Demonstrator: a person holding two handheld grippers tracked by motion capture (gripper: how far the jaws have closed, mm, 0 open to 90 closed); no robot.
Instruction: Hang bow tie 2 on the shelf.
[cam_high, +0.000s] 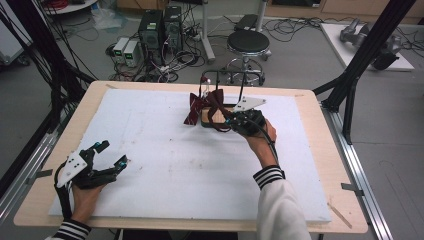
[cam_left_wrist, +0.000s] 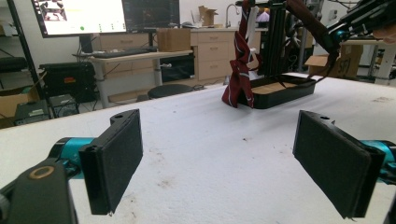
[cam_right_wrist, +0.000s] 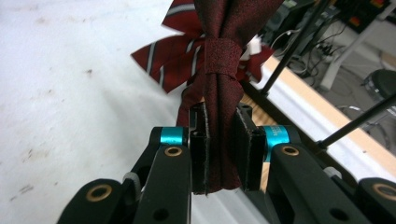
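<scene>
The right gripper (cam_right_wrist: 220, 154) is clamped on a dark maroon fabric bow tie (cam_right_wrist: 219, 60) — both black pads press on a bunched fold of the cloth, which fills the gap between them. In the right gripper view the bow tie's long axis runs up and away from the jaws, with its knotted centre band just beyond the pad tips and the far wing fanning out toward the top edge. Just beside it a red bow tie with white stripes (cam_right_wrist: 170, 58) spreads its wings sideways, its lower left wing pointing toward the white foam sheet (cam_right_wrist: 70, 93).

In the high view the right gripper (cam_high: 231, 121) sits at the far middle of the desk (cam_high: 327, 150), above a shallow black tray with a wooden-looking floor (cam_high: 212, 118); the maroon bow tie (cam_high: 218, 102) hangs between the gripper and a thin black stand (cam_high: 207, 77) at the tray's back, sloping rather than lying flat. The striped bow tie (cam_high: 194, 110) droops over the tray's left edge.

The left gripper (cam_high: 111, 152) rests low at the near left corner of the foam — its jaws wide apart, with nothing between them. In the left gripper view the pads (cam_left_wrist: 116, 158) frame bare foam, and the tray (cam_left_wrist: 280, 91) stands well apart.
</scene>
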